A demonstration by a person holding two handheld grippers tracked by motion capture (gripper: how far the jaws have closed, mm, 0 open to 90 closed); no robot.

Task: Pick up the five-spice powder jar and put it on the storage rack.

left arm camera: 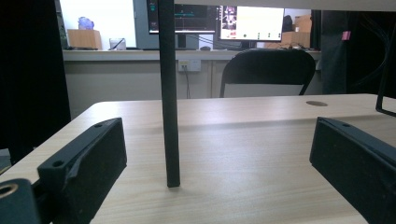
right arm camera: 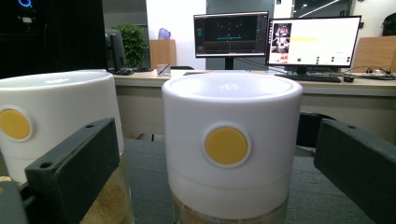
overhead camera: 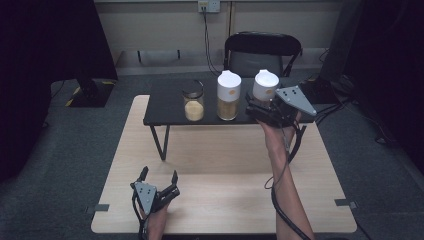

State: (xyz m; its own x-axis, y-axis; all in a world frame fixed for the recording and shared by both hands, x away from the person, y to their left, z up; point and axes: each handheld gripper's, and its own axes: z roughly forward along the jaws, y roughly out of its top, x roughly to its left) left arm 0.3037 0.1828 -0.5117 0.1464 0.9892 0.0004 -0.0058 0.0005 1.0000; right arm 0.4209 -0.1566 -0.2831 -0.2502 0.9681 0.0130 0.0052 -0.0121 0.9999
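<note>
Behind the light wooden table [overhead camera: 225, 165], a dark chair [overhead camera: 262, 52] is standing by the wall. I am reaching my right gripper [right arm camera: 210, 186] toward the rightmost white-lidded jar [right arm camera: 232, 144] on the black raised shelf [overhead camera: 165, 107], jaws spread wide on either side of it, not yet touching. I am judging it rigid, smooth and probably slippery, moderately heavy with grain inside, so I am planning to clamp the broad white lid squarely. My left gripper [overhead camera: 159, 184] is resting wide open near the table's front edge.
</note>
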